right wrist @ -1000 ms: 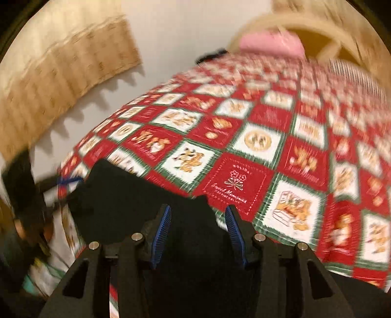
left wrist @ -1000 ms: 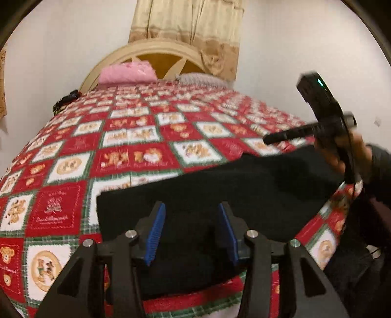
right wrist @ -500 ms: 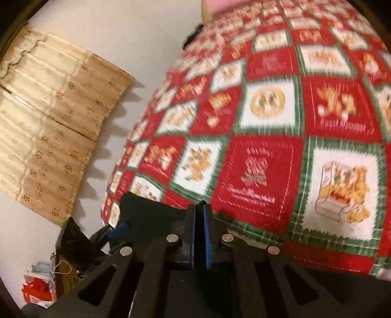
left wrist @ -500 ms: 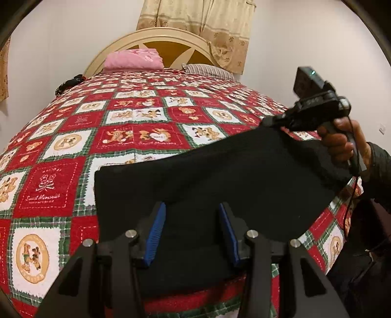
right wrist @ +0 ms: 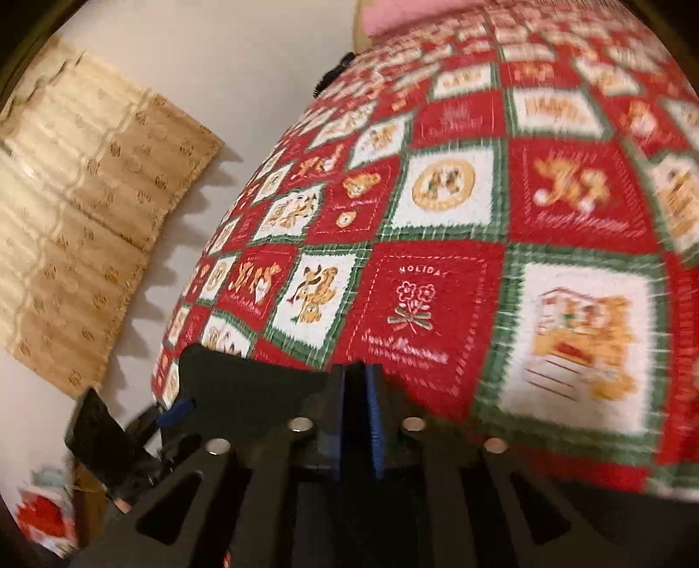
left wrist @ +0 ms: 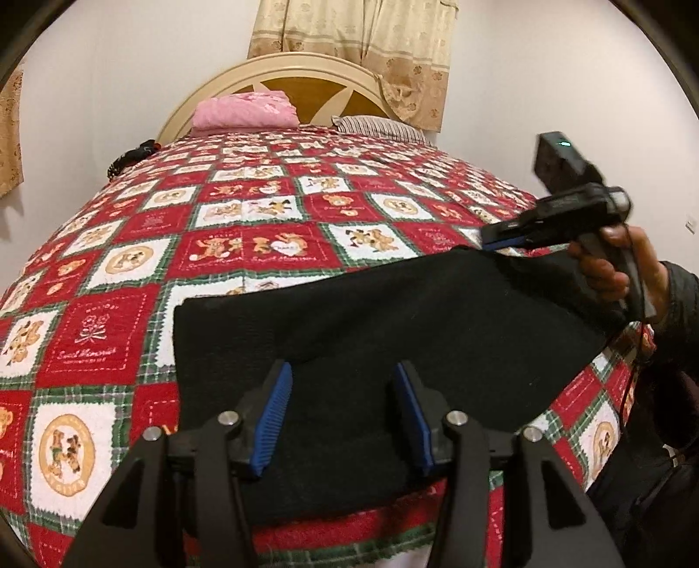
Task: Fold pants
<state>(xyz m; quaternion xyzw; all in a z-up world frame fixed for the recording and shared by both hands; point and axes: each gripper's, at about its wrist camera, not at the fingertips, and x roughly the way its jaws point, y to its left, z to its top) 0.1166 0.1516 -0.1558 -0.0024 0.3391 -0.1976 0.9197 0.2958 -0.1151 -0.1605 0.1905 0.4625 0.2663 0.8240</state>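
The black pants [left wrist: 371, 332] lie folded into a flat slab on the red, white and green checked quilt [left wrist: 244, 218] of the bed, near its front edge, their long side running from lower left up toward the right. The left tool [left wrist: 340, 415] hangs over the near part of the pants with its blue pads [left wrist: 274, 415] well apart; its jaws have just been opening, and they close on nothing, the cloth lying beneath them. The right tool [right wrist: 356, 415] is at the far right corner of the pants, held by a hand [left wrist: 611, 271] in a dark sleeve. Its jaws have just been opening from fully closed, and a narrow gap now shows between the pads; dark cloth sits at that corner, but the blurred right wrist view does not settle whether they still pinch it. A pink pillow [left wrist: 244, 111] and a striped pillow [left wrist: 380, 126] rest against the cream headboard [left wrist: 279, 65], with a beige curtain [left wrist: 362, 39] behind.
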